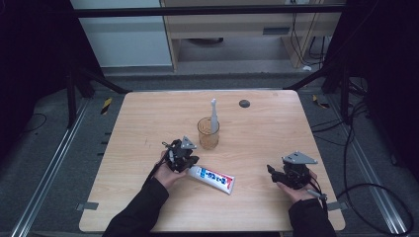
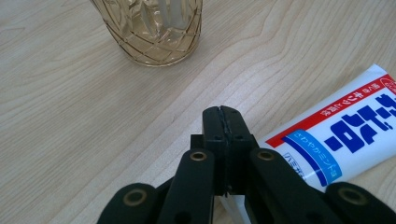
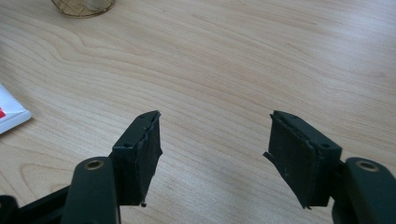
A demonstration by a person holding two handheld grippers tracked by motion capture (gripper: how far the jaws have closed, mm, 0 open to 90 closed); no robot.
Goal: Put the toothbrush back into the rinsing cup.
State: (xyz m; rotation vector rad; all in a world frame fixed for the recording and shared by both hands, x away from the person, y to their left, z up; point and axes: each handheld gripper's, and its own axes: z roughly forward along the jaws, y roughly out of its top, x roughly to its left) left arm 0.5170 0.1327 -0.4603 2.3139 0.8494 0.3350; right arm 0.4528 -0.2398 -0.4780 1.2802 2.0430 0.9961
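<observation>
Black jaws of our left gripper (image 2: 223, 122) are pressed flat together with nothing between them, and they rest just beside the flat tail end of the toothpaste tube (image 2: 346, 133), which lies on its side on the pale wooden table (image 2: 84, 121). In the left gripper view the tube runs off to the right of the closed jaw tips; we cannot tell whether the jaws touch it. From the high view our left gripper (image 1: 181, 157) sits at the tube's (image 1: 213, 178) left end, and the tube stretches away from it toward the table's middle front.

Our right gripper (image 1: 276, 173) rests well apart from the tube, on the right side of the table. Its jaws stand wide apart over bare wood (image 3: 215, 135), holding nothing.

Farther back, beyond the left gripper, we see an amber patterned glass (image 1: 208, 133) standing upright with a white toothbrush (image 1: 214, 114) upright in it. A small dark disc (image 1: 244, 103) lies near the far edge.
</observation>
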